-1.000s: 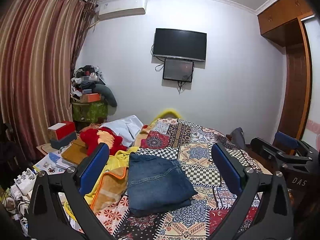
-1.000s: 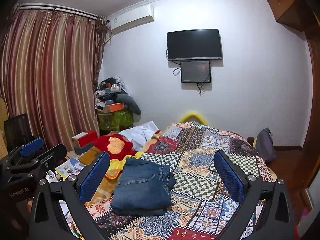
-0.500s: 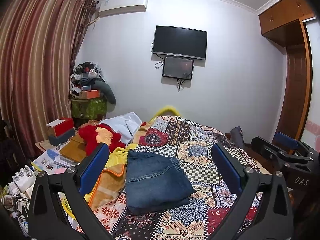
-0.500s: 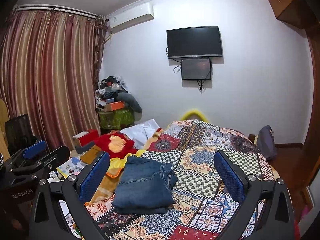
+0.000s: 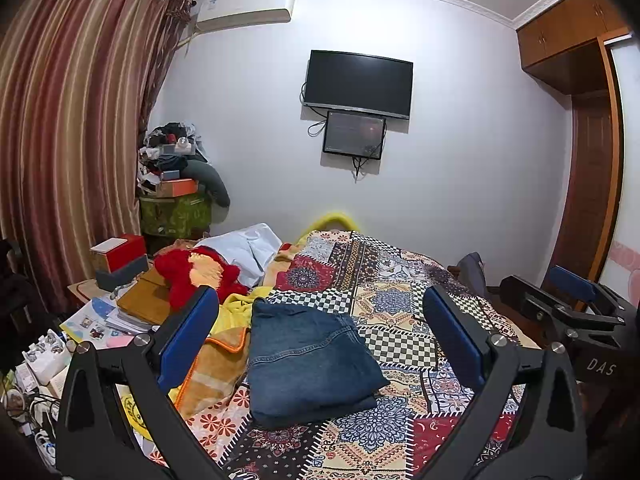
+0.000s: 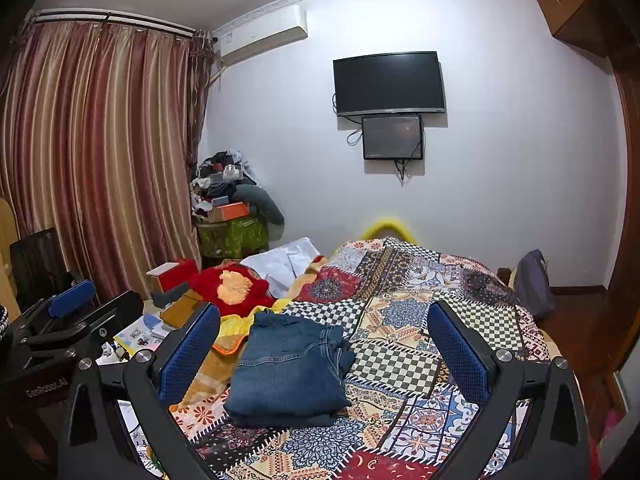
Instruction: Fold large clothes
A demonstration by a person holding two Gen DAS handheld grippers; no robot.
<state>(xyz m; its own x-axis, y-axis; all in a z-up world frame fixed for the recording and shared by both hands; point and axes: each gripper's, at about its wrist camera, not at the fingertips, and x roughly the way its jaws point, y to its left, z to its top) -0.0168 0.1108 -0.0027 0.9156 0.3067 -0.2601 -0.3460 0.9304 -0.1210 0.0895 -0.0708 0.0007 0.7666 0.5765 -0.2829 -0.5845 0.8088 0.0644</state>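
Denim: the jeans (image 5: 308, 360) sit folded into a compact stack on the patchwork bedspread (image 5: 400, 308), near the foot of the bed, left of centre. Layers look squared off, edges roughly aligned, so I'd judge this garment done.

Left claw (image 5: 320, 340) is spread wide, nothing between its blue pads (image 5: 188, 336). Right claw (image 6: 324, 348) is likewise wide apart and empty. Both are held above and short of the jeans, not touching cloth. They frame the stack from either side, which reads as a hands-off check after a fold, or a standby before reaching for more laundry.

Each claw shows at the edge of the other's view, so they're held side by side, level with each other, aimed at the far wall.

Candidates for the next item: the yellow-orange blanket (image 5: 216, 364) rumpled just beside the jeans on the left, a red plush thing (image 5: 192, 272) and a white cloth (image 5: 248, 248) further back. Can't tell which is intended.

Clutter beside the bed on the left (books, boxes) probably explains why folding happens on the clear patchwork area.
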